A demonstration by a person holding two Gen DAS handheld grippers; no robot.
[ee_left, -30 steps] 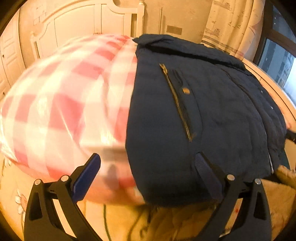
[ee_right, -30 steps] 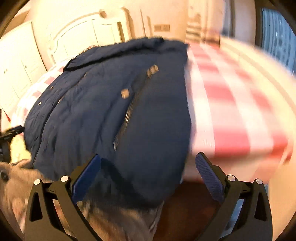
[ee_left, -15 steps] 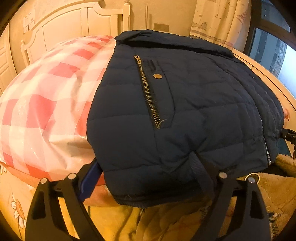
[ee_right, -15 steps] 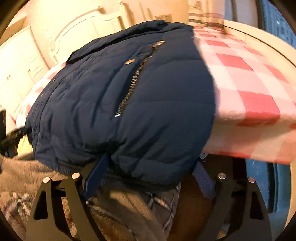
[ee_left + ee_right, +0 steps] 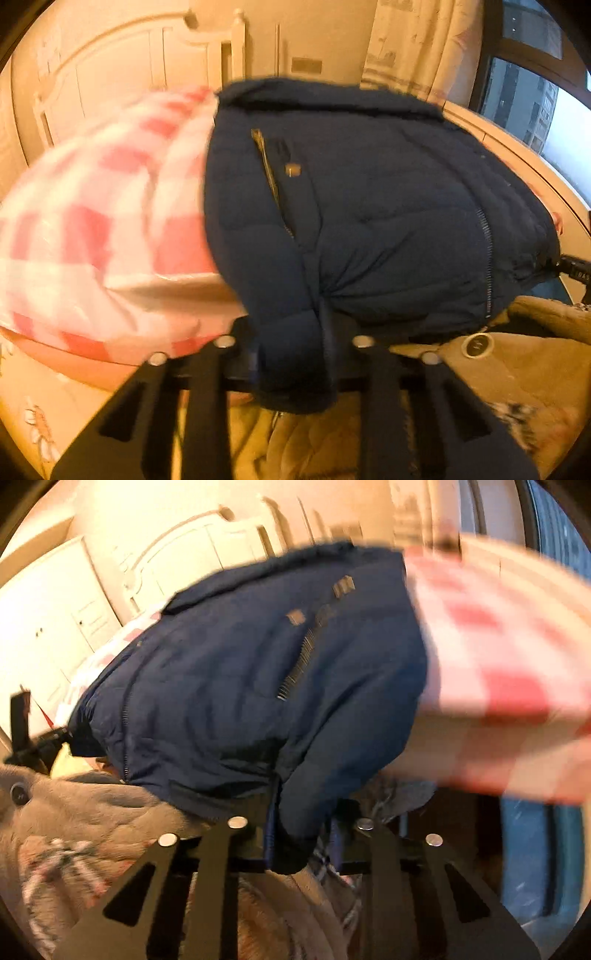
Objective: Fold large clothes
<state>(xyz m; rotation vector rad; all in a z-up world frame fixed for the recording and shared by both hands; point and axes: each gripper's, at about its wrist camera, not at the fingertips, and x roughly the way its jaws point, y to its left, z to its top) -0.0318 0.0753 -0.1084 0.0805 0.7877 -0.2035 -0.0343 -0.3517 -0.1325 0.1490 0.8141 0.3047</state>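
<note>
A navy quilted jacket [image 5: 369, 206] lies on a bed with a pink and white checked cover [image 5: 103, 229], its bottom hem toward me. It also shows in the right wrist view [image 5: 258, 686]. My left gripper [image 5: 291, 354] is shut on the hem near the jacket's left corner, the fabric bunched between the pads. My right gripper [image 5: 303, 834] is shut on the hem near the right corner. Both pocket zips and snaps face up. The pads are mostly hidden by fabric.
A white headboard [image 5: 147, 74] stands behind the bed. A curtain [image 5: 417, 48] and window [image 5: 528, 96] are at the right. A tan fleece garment [image 5: 498, 380] with a button hangs below the bed edge; it shows in the right wrist view [image 5: 85, 819].
Both grippers moved in onto the jacket's bottom hem and closed on it. A second ago both were open and short of the hem.
</note>
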